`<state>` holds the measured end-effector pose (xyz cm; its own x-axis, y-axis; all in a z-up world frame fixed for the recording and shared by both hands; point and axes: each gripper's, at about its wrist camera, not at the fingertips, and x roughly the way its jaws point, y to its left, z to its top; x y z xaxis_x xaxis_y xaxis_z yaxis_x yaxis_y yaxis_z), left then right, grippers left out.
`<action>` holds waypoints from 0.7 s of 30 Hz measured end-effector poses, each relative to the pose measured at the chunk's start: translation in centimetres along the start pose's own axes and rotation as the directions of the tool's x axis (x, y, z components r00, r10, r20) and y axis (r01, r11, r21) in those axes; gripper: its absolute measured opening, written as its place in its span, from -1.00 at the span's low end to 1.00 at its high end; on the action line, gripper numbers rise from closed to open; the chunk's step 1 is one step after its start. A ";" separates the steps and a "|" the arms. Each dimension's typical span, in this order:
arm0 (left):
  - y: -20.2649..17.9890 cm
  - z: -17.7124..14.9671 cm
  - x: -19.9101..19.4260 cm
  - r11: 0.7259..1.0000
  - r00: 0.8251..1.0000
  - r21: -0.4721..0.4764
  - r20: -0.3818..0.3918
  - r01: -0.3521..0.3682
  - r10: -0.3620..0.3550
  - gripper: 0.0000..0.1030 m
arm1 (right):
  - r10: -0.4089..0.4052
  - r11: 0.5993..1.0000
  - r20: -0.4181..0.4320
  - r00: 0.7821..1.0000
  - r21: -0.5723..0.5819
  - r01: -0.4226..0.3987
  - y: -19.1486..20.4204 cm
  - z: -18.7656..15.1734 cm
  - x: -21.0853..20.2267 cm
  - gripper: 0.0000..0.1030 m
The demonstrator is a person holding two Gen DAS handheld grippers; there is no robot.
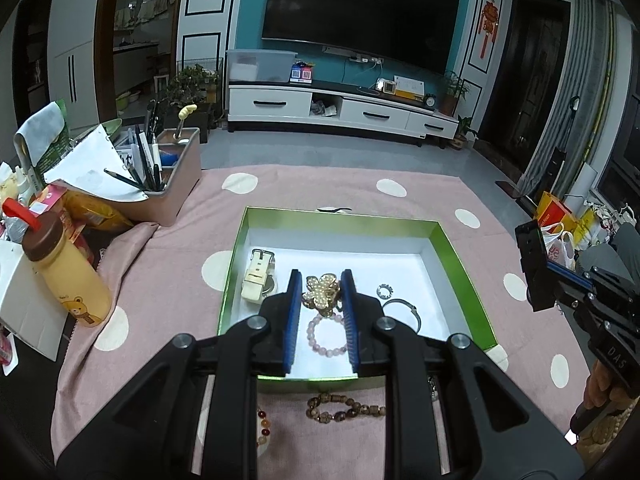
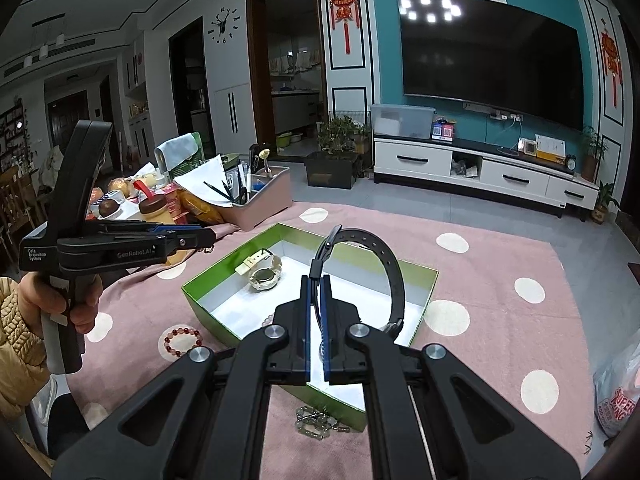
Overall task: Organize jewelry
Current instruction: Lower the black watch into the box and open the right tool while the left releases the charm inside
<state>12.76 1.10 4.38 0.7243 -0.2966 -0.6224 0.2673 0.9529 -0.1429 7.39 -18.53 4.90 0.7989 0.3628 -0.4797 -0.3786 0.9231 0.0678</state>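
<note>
Right gripper (image 2: 319, 280) fingers tight on black watch strap (image 2: 394, 276), tilted downward.

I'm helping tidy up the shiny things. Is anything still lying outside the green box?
Yes. A brown bead bracelet and a red and amber bead bracelet lie on the pink cloth, outside the green box. The right tool holds a black watch strap above the box, not in yet.

A bench under a pink cloth with cream dots (image 1: 400, 200) carries an open green box (image 1: 460, 264) at its middle, brown beads (image 1: 344, 406) and a red-and-pink bracelet (image 2: 182, 340) just before the box, and a pink pen caddy (image 1: 176, 184) and a yellow bottle (image 1: 64, 276) at the left.
</note>
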 end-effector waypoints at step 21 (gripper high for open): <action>0.3 0.5 2.8 1.000 0.999 -0.007 -0.044 0.013 -0.013 -0.63 | 0.025 0.999 -0.049 0.998 0.031 -0.024 -0.8 -0.4 3.4 -0.93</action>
<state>15.22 0.52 2.94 0.6921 -0.3060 -0.6537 0.2720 0.9495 -0.1565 10.19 -18.07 2.89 0.7651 0.3794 -0.5202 -0.3828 0.9177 0.1064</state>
